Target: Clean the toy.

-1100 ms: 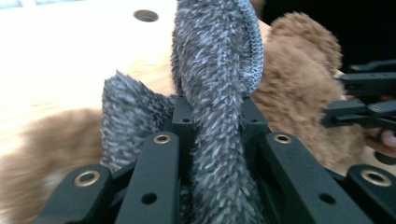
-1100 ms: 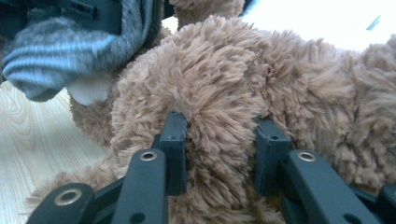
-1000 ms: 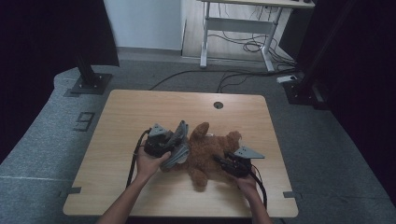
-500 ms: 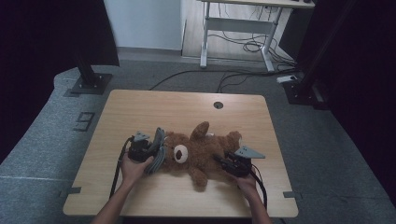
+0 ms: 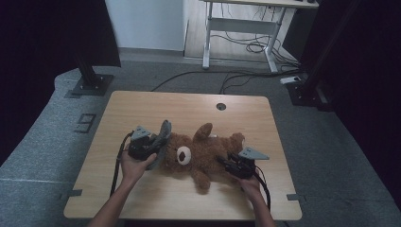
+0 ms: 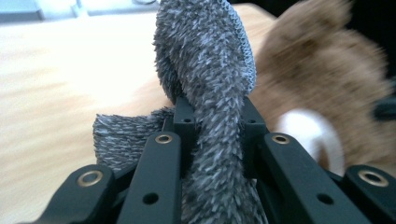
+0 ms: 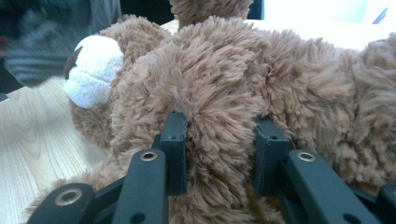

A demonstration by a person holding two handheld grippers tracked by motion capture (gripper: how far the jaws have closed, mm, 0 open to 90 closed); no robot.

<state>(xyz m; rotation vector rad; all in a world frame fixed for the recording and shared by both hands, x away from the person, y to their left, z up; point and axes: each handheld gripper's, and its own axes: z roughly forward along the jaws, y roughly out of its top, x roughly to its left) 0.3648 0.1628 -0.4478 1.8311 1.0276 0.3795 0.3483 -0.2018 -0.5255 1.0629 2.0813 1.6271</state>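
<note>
— Teddy bear (image 5: 203, 153) pinched at a plush limb between the black jaws of the right gripper (image 5: 227, 163); fur bulging round both pads (image 7: 175, 140). Lying on its back mid-table (image 5: 189, 101), head toward the left gripper (image 5: 158, 144).

— And the left?

— Clamped narrow on a grey knitted cloth (image 6: 210, 93), fabric bunched between the jaws and rising in a fold above them; touching or just beside the bear's head in the high view.

— Handling, by the look?

— Soft and light, probably. Squashes under the pads, so likely to sag or swing if lifted by one limb. Not fragile, not slippery; long pile gives grip.

— Best hold?

— Deep on a limb near the body, or on the torso, rather than on loose fur tips. Cloth limp too; best taken by a gathered fold, as now.
</note>
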